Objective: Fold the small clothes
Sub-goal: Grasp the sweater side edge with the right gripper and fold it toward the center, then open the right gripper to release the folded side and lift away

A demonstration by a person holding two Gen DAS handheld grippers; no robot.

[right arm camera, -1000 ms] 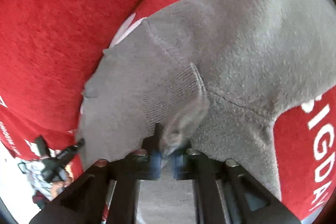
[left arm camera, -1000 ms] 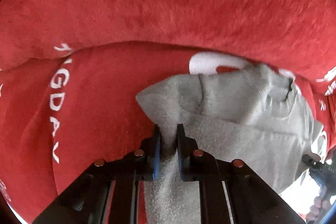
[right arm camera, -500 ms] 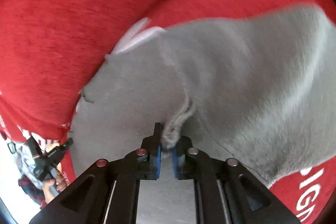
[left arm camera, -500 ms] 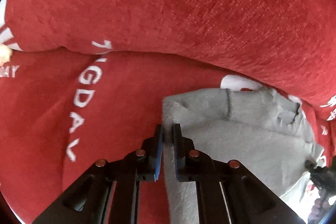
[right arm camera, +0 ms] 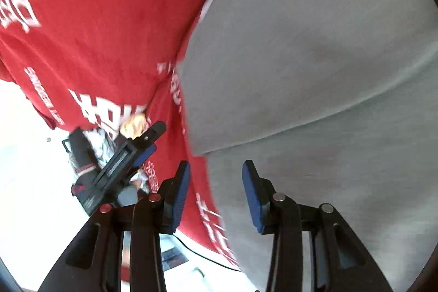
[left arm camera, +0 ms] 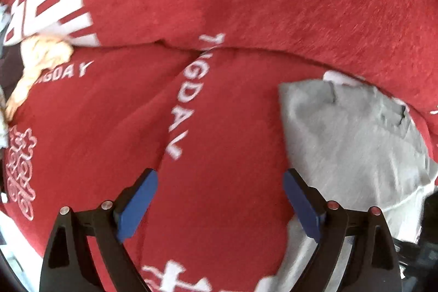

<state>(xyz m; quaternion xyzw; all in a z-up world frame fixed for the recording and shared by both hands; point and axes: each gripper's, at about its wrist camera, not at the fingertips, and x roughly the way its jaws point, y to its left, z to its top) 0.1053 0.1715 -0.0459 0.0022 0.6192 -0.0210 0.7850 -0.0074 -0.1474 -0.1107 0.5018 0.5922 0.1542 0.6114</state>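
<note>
A small grey garment (left arm camera: 353,144) lies folded on a red blanket (left arm camera: 219,4) with white lettering. In the right wrist view it (right arm camera: 314,73) fills the right side, one layer folded over another. My left gripper (left arm camera: 219,199) is open and empty, over the red blanket just left of the garment. My right gripper (right arm camera: 216,188) is open and empty, over the garment's left edge. The left gripper also shows in the right wrist view (right arm camera: 131,152), to the left.
A cream-coloured cloth (left arm camera: 41,62) lies at the far left on the blanket, with other pale clothes beside it. The blanket's edge and a bright white floor (right arm camera: 27,168) show at the lower left of the right wrist view.
Both grippers were shut on the grey garment; both have opened and let it go. The left gripper has moved left, off the garment. The garment now lies folded flat.
</note>
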